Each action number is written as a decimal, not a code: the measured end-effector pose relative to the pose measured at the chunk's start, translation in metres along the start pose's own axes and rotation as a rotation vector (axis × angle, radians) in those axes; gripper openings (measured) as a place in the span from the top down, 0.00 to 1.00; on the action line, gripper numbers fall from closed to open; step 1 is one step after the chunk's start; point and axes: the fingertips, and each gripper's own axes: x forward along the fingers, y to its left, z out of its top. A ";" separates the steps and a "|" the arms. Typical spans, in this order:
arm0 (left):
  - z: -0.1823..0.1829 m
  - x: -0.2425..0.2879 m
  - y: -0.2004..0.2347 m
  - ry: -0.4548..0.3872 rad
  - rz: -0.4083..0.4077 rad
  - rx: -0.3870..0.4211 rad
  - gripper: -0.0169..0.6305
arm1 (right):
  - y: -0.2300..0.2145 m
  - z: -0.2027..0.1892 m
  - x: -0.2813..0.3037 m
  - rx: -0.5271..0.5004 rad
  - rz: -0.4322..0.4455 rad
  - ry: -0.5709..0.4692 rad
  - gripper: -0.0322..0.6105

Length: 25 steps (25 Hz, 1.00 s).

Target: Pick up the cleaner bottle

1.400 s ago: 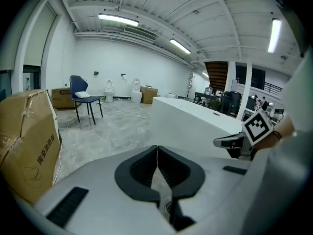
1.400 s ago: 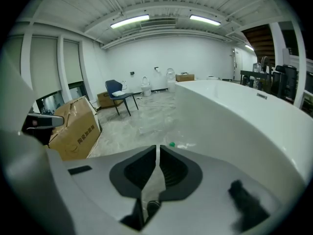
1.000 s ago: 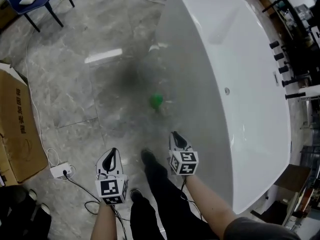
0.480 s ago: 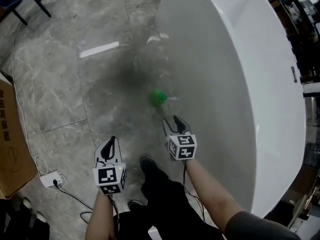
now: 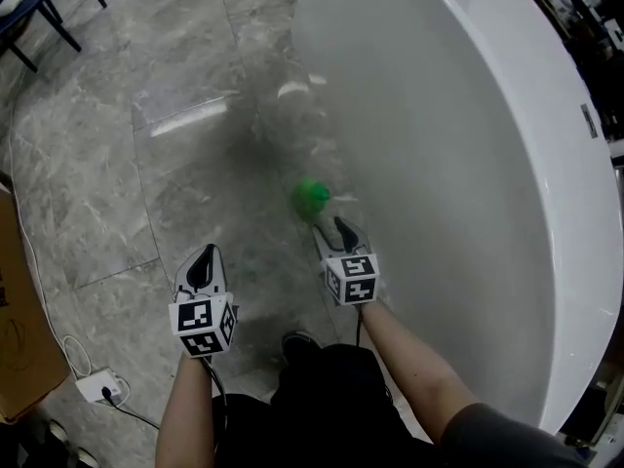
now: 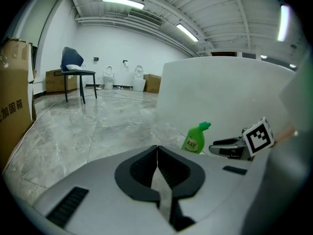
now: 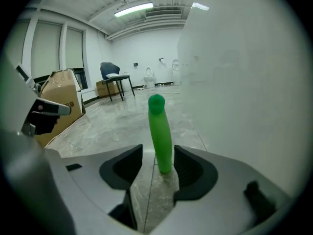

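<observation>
As my right claw [image 7: 158, 150], jaws just opening, straddles the cleaner bottle [image 7: 160, 131] untouched, my left claw [image 6: 157, 148] sits closed | bathtub [image 5: 468, 144] close on its right.

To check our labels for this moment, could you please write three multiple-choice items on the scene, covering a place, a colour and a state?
1. Where is the cleaner bottle?
A. On the floor beside the bathtub
B. Inside the bathtub
C. Lifted in the air

2. What colour is the bottle?
A. Blue
B. White
C. Green

3. How do the jaws of the right hand-held gripper stand?
A. Clamped on the bottle
B. Apart, clamping nothing
C. Shut together, empty

Answers: 1 A, it stands on the floor by the bathtub's outer wall; 2 C, body and cap are green; 3 B, the jaws have just been opening and flank the bottle without pressing it.
</observation>
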 end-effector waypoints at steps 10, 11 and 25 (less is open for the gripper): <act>-0.020 0.078 0.020 -0.065 0.001 0.030 0.95 | -0.011 -0.011 0.084 -0.039 0.041 -0.121 0.54; -0.023 0.082 0.022 -0.069 0.004 0.032 0.95 | -0.010 -0.011 0.089 -0.059 0.043 -0.133 0.54; -0.050 0.090 0.038 -0.020 0.036 0.052 0.95 | -0.007 -0.008 0.136 -0.119 0.011 -0.226 0.55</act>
